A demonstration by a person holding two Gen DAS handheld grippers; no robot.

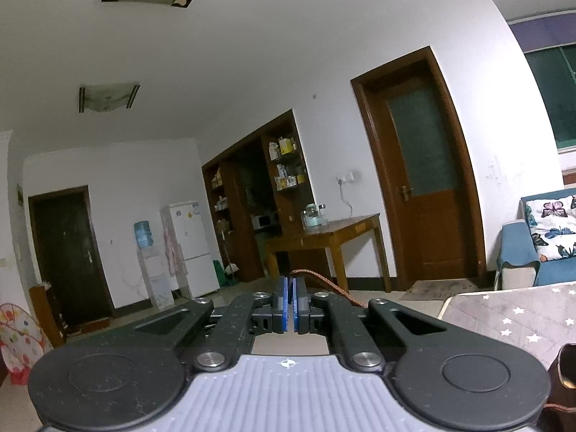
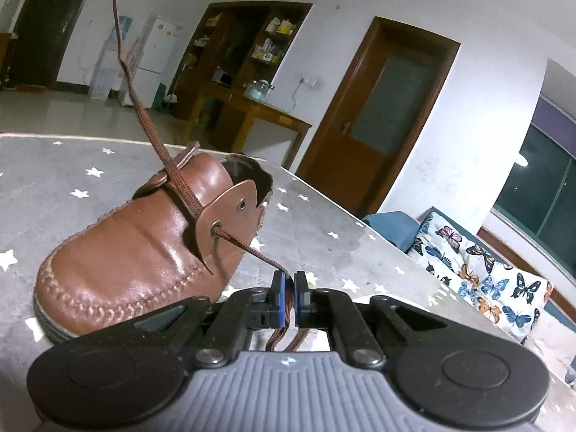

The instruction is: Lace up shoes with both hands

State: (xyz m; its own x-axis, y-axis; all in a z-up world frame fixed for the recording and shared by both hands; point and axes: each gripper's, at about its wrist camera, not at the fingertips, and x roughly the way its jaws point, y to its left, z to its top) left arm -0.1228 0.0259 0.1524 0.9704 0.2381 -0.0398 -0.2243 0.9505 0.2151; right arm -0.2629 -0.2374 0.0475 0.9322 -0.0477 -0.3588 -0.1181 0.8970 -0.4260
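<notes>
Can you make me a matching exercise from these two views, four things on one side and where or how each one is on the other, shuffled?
Things:
1. shoe
2. lace
3. right gripper
4. butterfly cushion

Descriptions:
A. on the blue sofa
B. shut on a lace end
C. on the grey star-print cloth
D. runs out of the lower eyelet

Pairs: 1-C, 2-D, 3-B, 4-A

– Where does the left wrist view look from?
– Along its fingers, level, across the room to a far brown door.
– And the right wrist view?
– Tilted downward, close to a brown shoe on the grey starred surface. Both views share that door, the wooden table and the butterfly cushion.
</notes>
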